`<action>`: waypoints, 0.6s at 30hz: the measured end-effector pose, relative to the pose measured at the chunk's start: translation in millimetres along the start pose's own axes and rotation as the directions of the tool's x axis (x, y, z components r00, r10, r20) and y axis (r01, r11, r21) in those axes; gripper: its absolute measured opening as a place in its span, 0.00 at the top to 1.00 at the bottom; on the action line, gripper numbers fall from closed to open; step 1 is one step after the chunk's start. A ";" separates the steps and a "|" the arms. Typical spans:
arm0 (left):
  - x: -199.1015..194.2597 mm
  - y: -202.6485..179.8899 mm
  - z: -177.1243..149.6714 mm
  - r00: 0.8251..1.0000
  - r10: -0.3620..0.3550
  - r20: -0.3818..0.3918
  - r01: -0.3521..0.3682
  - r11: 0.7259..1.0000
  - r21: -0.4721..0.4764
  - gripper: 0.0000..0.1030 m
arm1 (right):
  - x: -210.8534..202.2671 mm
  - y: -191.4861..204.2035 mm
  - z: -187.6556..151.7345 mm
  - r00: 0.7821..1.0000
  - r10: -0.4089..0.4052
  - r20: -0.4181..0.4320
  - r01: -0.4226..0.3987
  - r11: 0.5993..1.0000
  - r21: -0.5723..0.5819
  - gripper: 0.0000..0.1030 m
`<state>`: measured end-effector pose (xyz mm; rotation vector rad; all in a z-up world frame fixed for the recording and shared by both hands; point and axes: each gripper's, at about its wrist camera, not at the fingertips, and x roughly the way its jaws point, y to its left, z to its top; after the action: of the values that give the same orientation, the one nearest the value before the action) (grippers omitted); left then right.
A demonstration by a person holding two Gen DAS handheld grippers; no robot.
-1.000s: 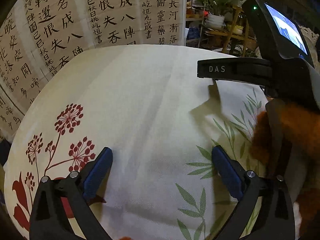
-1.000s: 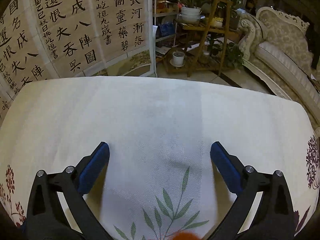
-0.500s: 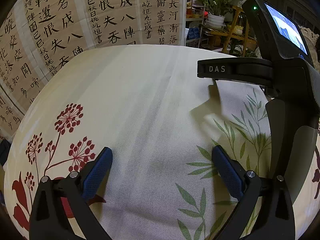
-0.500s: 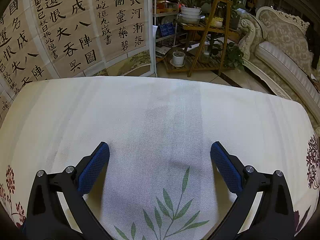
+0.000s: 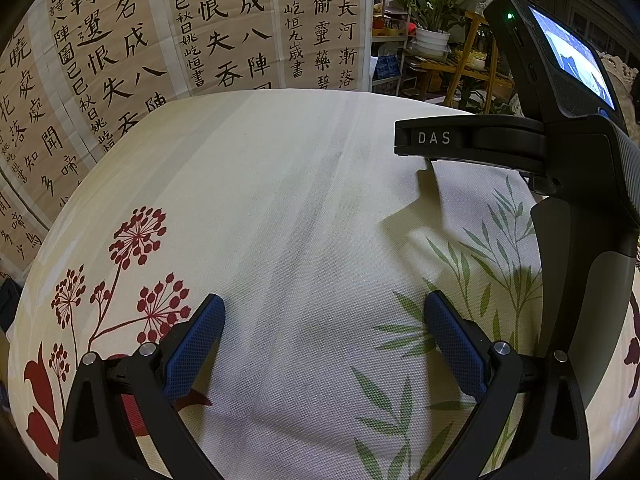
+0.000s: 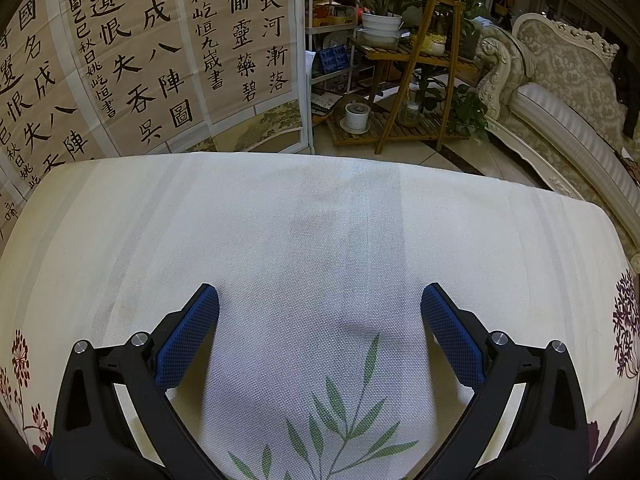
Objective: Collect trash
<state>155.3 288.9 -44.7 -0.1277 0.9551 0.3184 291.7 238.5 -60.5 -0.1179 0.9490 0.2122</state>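
Both views look down on a cream tablecloth [image 5: 288, 208] printed with red flowers and green leaves; no trash shows on it in either view. My left gripper [image 5: 324, 312] is open just above the cloth, nothing between its blue pads. My right gripper [image 6: 320, 304] is open too and holds nothing. In the left wrist view the right gripper's black body [image 5: 560, 152], marked DAS and carrying a lit screen, stands at the right, close beside my left gripper.
A folding screen [image 6: 160, 60] covered in calligraphy stands behind the table's far edge. A wooden plant stand [image 6: 412, 72] with potted plants and an ornate sofa [image 6: 560, 92] lie beyond on the tiled floor. The tablecloth [image 6: 320, 220] ends at a far edge.
An orange furry sleeve beside the right gripper's body a second ago has left the left wrist view. An orange spot at the bottom of the right wrist view is gone. Both grippers stayed still.
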 end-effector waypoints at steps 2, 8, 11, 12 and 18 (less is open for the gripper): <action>0.2 -0.1 -0.1 1.000 0.000 0.000 0.000 1.000 0.000 0.05 | -0.3 -0.1 -0.2 1.000 0.000 0.000 0.000 1.000 0.000 0.04; -0.2 0.0 0.1 1.000 0.001 0.000 -0.001 1.000 0.000 0.05 | 0.0 0.0 -0.3 1.000 0.000 0.001 0.000 1.000 0.000 0.04; 0.0 -0.1 0.0 1.000 0.001 0.000 -0.001 1.000 0.000 0.05 | 0.0 -0.1 -0.5 1.000 0.000 0.001 0.000 1.000 0.000 0.04; 0.1 -0.1 -0.2 1.000 0.001 0.000 -0.001 1.000 0.000 0.05 | 0.1 0.0 -0.5 1.000 0.000 0.001 0.000 1.000 0.000 0.04; 0.0 0.1 -0.2 1.000 0.000 0.000 0.000 1.000 0.000 0.05 | 0.2 0.0 -0.4 1.000 0.000 0.001 0.000 1.000 0.000 0.04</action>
<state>155.1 288.9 -44.9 -0.1274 0.9552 0.3187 291.5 238.4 -60.9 -0.1175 0.9480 0.2121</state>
